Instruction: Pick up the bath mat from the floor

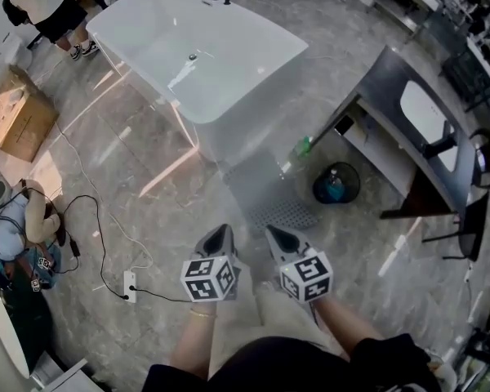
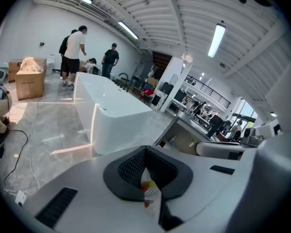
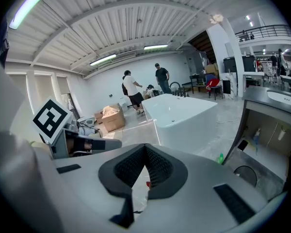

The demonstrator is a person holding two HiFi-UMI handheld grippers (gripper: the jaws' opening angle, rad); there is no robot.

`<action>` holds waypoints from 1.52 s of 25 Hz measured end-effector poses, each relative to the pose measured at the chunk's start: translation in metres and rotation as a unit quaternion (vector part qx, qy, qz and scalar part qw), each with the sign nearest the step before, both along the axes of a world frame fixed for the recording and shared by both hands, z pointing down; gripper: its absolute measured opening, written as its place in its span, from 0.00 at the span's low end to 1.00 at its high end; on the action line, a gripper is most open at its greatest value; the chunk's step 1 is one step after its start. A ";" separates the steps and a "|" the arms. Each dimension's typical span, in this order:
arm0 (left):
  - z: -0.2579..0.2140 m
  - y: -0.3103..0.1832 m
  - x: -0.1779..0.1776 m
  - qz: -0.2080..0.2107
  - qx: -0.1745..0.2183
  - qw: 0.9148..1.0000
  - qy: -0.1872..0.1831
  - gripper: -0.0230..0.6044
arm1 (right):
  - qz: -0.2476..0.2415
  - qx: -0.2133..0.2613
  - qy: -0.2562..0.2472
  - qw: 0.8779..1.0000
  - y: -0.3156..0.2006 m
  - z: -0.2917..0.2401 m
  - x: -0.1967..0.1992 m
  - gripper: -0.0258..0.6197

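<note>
The bath mat (image 1: 269,193) is a grey, dotted rectangle lying flat on the marble floor, just this side of the white bathtub (image 1: 196,55). My left gripper (image 1: 219,237) and right gripper (image 1: 279,235) hover side by side above the floor, short of the mat's near edge and close to my body. Both point toward the mat. In the left gripper view the left gripper (image 2: 145,152) has its jaws shut with nothing between them. The right gripper (image 3: 145,150) is likewise shut and empty in the right gripper view, where the left gripper's marker cube (image 3: 51,120) shows alongside. Neither touches the mat.
A dark vanity with a white basin (image 1: 425,129) stands to the right, with a black bin (image 1: 336,183) and a green bottle (image 1: 303,146) beside it. To the left lie a cable with a power strip (image 1: 130,286), cardboard boxes (image 1: 20,113) and bags. People (image 1: 53,11) stand beyond the tub.
</note>
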State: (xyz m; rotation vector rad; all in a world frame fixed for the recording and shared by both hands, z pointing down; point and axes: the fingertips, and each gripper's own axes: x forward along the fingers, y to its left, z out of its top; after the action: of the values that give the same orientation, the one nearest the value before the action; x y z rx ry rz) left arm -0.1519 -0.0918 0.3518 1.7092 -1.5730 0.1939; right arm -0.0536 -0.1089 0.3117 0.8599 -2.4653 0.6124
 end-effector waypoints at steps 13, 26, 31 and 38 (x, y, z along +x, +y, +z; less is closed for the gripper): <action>0.189 -0.031 -0.017 0.021 -0.023 1.000 -0.006 0.04 | 0.011 -0.009 0.023 1.000 -0.035 0.192 -0.008 0.06; 0.350 -0.070 -0.050 0.030 -0.009 0.999 -0.039 0.04 | 0.017 -0.005 0.028 0.999 -0.063 0.361 -0.009 0.06; 0.404 -0.079 -0.053 0.037 0.005 0.998 -0.045 0.04 | 0.012 0.002 0.024 1.000 -0.067 0.423 -0.006 0.06; 0.472 -0.094 -0.064 0.026 0.026 0.999 -0.032 0.04 | 0.002 0.015 0.036 0.999 -0.072 0.504 0.001 0.06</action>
State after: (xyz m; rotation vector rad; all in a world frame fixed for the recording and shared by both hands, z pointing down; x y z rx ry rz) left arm -0.2156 -0.1858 0.8239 1.8000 -1.5933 0.2371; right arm -0.0521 -0.1806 0.8159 0.8830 -2.4150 0.5383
